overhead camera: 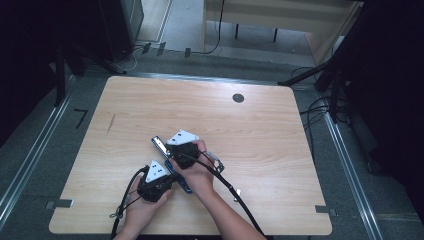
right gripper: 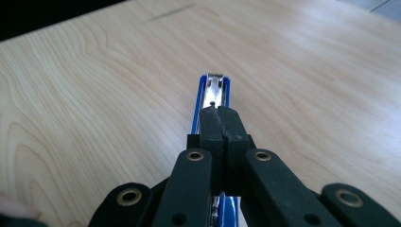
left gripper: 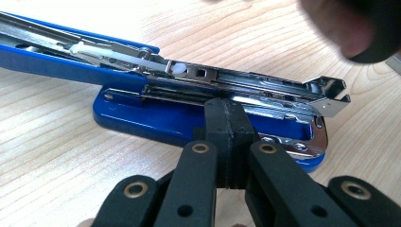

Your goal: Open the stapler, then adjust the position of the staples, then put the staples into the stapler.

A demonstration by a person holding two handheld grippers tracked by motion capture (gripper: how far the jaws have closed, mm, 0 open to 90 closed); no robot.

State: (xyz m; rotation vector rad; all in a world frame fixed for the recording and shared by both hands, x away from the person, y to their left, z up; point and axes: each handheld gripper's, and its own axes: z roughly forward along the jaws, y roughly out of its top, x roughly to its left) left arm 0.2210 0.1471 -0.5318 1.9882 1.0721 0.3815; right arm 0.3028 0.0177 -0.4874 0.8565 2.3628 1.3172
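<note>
Bright even overhead light, dark surroundings, soft close-up blur, faint shadows

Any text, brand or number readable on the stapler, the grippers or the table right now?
No readable text anywhere.
Blue stapler: no brand or number legible on its metal or plastic.
Floor left of the table: a dark mark shaped like "7", possibly only tape.
</note>
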